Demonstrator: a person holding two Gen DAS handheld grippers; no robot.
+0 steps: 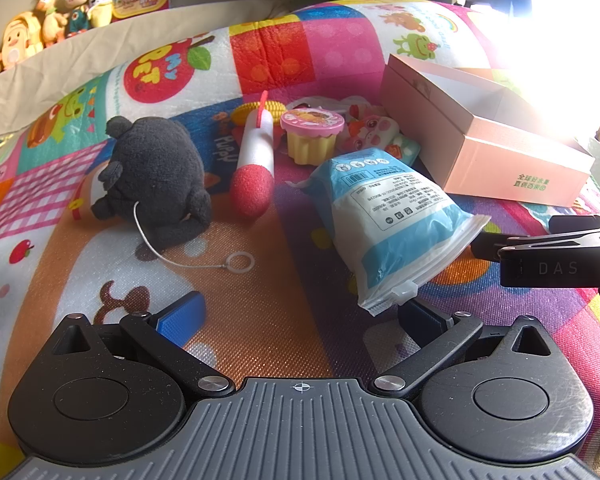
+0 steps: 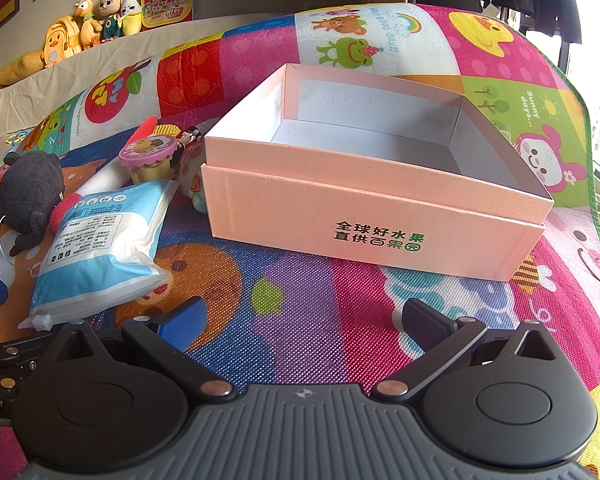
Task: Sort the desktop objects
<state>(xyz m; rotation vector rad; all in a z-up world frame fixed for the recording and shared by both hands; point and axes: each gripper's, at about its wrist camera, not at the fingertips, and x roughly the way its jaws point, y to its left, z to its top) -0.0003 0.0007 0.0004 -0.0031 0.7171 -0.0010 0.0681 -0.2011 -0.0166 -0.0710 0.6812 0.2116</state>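
Observation:
A pink cardboard box (image 2: 372, 216) stands with no lid and an empty white inside; it also shows at the right as the box (image 1: 500, 152). Left of it lie a blue-and-white zip bag (image 1: 384, 220) (image 2: 100, 240), a dark grey plush toy (image 1: 156, 176) (image 2: 30, 196) with a pull string and ring (image 1: 240, 262), a white foam stick with a red tip (image 1: 254, 168), a yellow toy cup with a pink lid (image 1: 311, 132) (image 2: 150, 156) and a pink-and-white pig toy (image 1: 376, 132). My left gripper (image 1: 300, 320) is open above the mat before the bag. My right gripper (image 2: 304, 320) is open in front of the box.
Everything lies on a colourful cartoon play mat (image 2: 300, 300). Behind it runs a beige ledge with several stuffed dolls (image 2: 96, 20) and a picture box (image 2: 168, 0). Part of the right gripper's body (image 1: 556, 256) reaches in at the right of the left wrist view. Strong window glare fills the upper right.

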